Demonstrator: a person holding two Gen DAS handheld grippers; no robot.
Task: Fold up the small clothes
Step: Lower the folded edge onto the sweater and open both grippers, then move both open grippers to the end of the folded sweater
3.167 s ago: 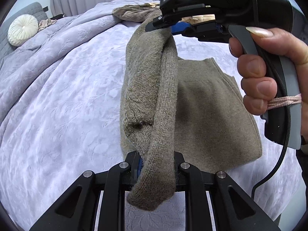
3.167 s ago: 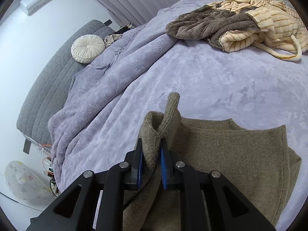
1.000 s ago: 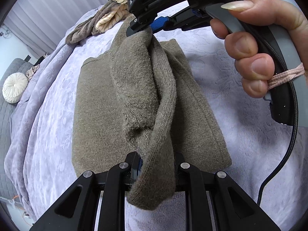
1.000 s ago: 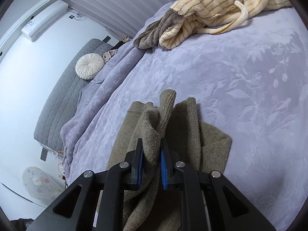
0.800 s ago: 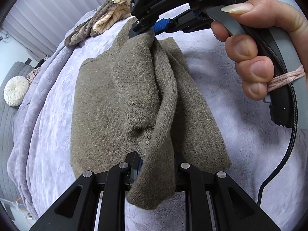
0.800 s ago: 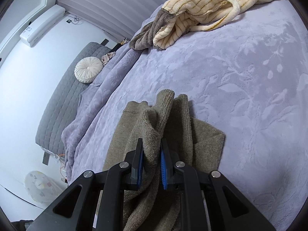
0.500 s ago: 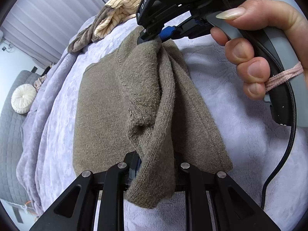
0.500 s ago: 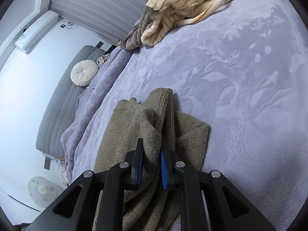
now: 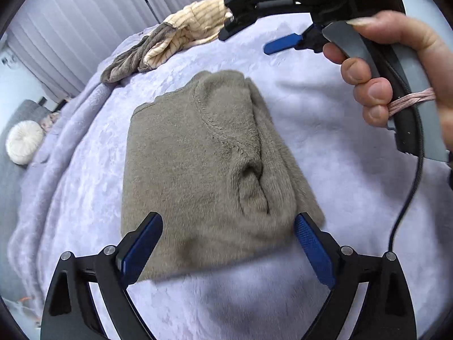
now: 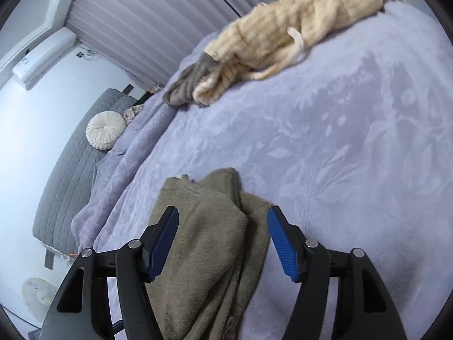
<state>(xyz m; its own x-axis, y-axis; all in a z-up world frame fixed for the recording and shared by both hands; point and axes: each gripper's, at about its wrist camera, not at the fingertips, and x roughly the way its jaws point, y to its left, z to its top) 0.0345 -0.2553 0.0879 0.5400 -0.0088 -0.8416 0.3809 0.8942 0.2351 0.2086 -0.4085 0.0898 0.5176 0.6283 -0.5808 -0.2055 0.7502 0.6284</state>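
On the lavender bedspread (image 9: 325, 119) the olive knit garment (image 9: 203, 167) lies folded and free; left gripper (image 9: 228, 248) and right gripper (image 10: 223, 240) hover spread. Striped cream clothes (image 10: 297, 25) seem unfolded, likely next.

Both let go! The left gripper (image 9: 226, 243) and right gripper (image 10: 223, 240) now stand spread wide, no longer pinching the olive sweater (image 9: 198, 164), which drops from its lifted ridge and lies folded flat on the bed (image 9: 339, 184).
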